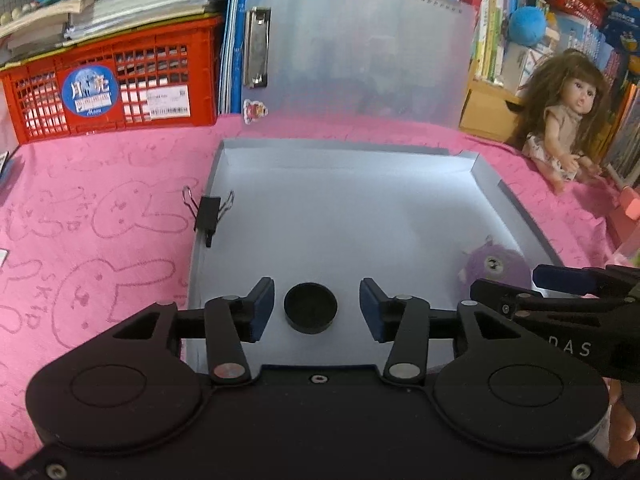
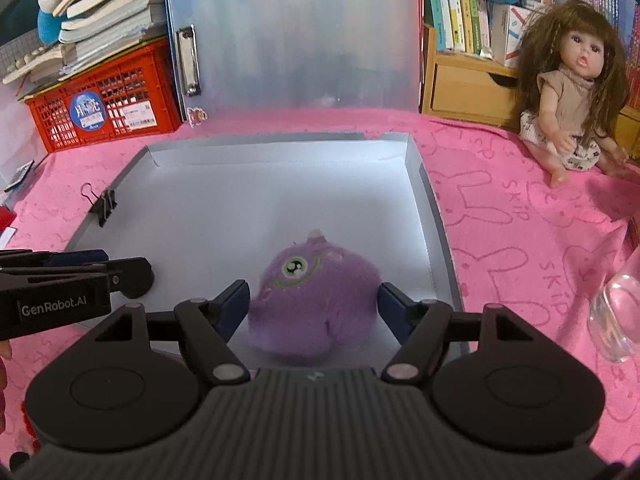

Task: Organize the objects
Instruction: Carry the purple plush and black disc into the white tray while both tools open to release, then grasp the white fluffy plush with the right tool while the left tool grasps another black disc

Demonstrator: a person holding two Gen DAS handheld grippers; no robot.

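Blue-padded fingers of the left gripper (image 1: pixel 317 309) stood spread to either side of a small black cap (image 1: pixel 310 307), touching neither of its sides, while the right gripper (image 2: pixel 313 307) had its fingers parted around a purple plush toy (image 2: pixel 315 300), with the pads close to the fur and no squeeze showing. Both things lay near the front of the shallow grey box (image 1: pixel 516 208) on the pink-clothed table (image 2: pixel 512 220). I judged the cap light, stiff and a little slick, best pinched across its round wall; it sat open side up, with no long axis. The plush looked soft and light, safe to grip across its middle; its eye faced up and far. A black binder clip (image 1: pixel 208 212) sat on the box's left wall.
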